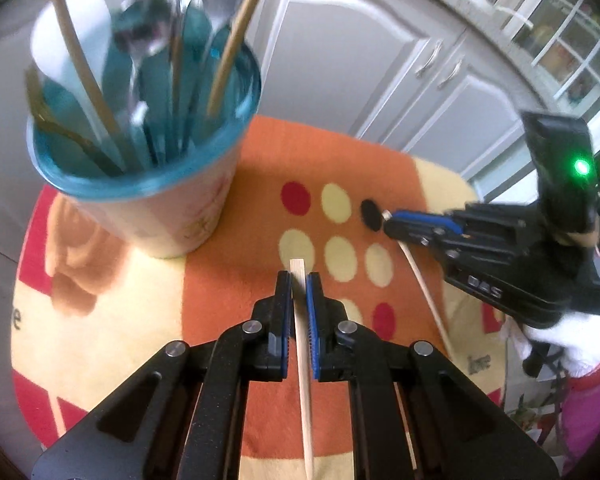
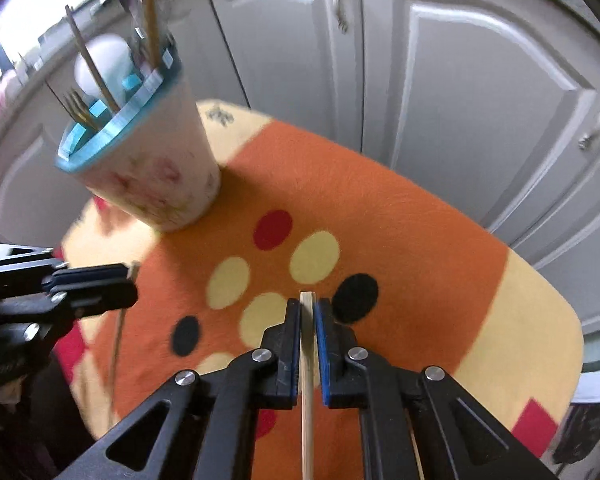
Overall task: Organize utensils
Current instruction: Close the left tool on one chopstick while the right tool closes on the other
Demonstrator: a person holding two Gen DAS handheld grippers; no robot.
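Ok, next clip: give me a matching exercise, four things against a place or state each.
Things:
1. left gripper
2. right gripper
3. cup
4. cloth

Places or states:
A. orange and yellow, with red, cream and black dots
B. stands upright, full of utensils
C. shut on a chopstick, cup ahead to its left
D. shut on a chopstick, a black dot just right of its tips

Pairs: 1-C, 2-D, 3-B, 4-A

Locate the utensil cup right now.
The utensil cup stands upright at upper left in both wrist views, on the orange mat, beyond the left gripper.
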